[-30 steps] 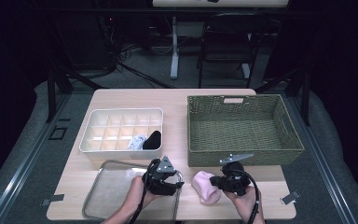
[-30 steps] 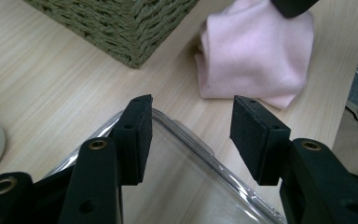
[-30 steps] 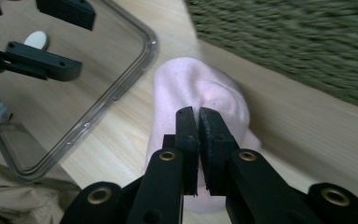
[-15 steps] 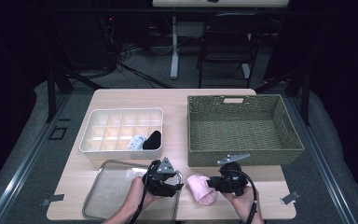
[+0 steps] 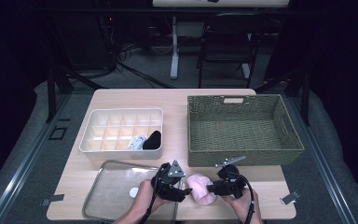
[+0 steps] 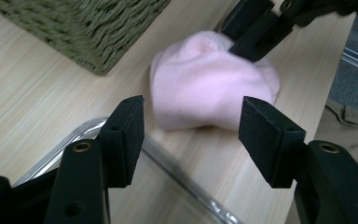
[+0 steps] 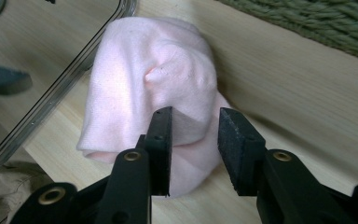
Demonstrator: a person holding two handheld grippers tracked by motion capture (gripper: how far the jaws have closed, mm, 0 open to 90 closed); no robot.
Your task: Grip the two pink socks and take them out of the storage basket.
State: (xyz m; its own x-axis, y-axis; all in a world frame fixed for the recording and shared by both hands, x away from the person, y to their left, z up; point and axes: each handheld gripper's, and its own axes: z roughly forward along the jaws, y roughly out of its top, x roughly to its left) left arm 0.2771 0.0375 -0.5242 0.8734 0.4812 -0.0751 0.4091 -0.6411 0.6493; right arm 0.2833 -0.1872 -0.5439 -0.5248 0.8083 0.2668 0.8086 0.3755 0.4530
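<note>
A soft pink rolled cloth (image 5: pixel 201 189) lies on the wooden table near its front edge, between my two grippers. My right gripper (image 5: pixel 210 189) is shut on a fold at the edge of the pink cloth (image 7: pixel 144 84), with fabric pinched between its pads (image 7: pixel 196 140). My left gripper (image 5: pixel 185 191) is open on the other side, and the pink cloth (image 6: pixel 209 84) lies just beyond its spread jaws (image 6: pixel 191 135) without touching them. In the left gripper view the right gripper (image 6: pixel 251 32) presses on the far side of the cloth.
A clear tray (image 5: pixel 116 186) lies at the front left, its rim (image 6: pixel 177 172) under my left gripper. A green wicker basket (image 5: pixel 242 156) stands just behind the cloth. A white divided box (image 5: pixel 116 128) at the back left holds a black item (image 5: pixel 153 140) and a pale one (image 5: pixel 137 141).
The right gripper has pushed slightly leftward with the cloth, which now looks shorter and more bunched. The left gripper has barely moved.
</note>
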